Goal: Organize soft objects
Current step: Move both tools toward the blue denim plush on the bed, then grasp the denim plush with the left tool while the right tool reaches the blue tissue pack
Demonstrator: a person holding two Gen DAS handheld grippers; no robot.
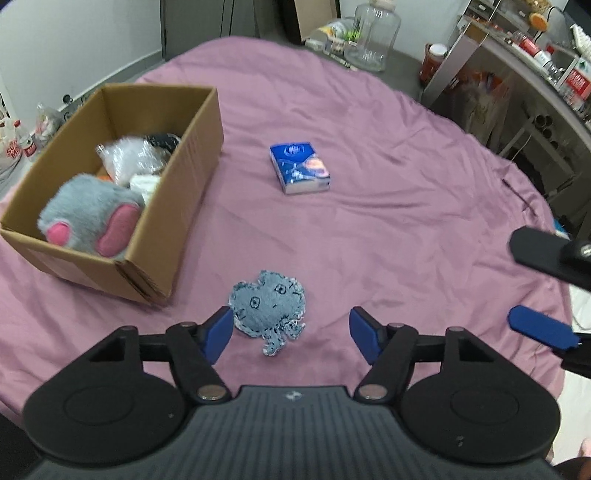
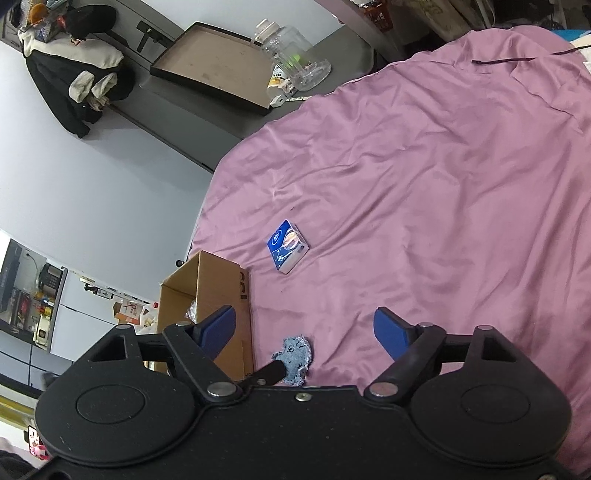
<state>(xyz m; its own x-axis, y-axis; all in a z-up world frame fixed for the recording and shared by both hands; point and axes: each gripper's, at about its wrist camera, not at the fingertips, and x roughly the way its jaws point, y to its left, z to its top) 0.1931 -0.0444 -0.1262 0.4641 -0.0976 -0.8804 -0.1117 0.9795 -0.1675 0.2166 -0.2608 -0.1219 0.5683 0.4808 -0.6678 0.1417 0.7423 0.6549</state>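
Note:
A small blue denim plush toy (image 1: 267, 310) lies flat on the pink bedsheet (image 1: 369, 240). My left gripper (image 1: 291, 332) hangs just over it, open; the left pad is close to the toy's left edge and the right pad stands well clear. An open cardboard box (image 1: 184, 147) to the left holds a grey plush with pink ears (image 1: 92, 218) and other soft items. A blue tissue pack (image 1: 301, 168) lies further back. My right gripper (image 2: 304, 326) is open with nothing between its fingers, above the sheet. Below it show the toy (image 2: 295, 356), the box (image 2: 221, 288) and the pack (image 2: 287, 246).
Off the bed's far edge on the floor stand a large glass jar (image 1: 376, 33) and a shallow framed tray (image 2: 214, 62). Cluttered shelves (image 1: 517, 74) flank the right side. Wide bare sheet stretches right of the tissue pack.

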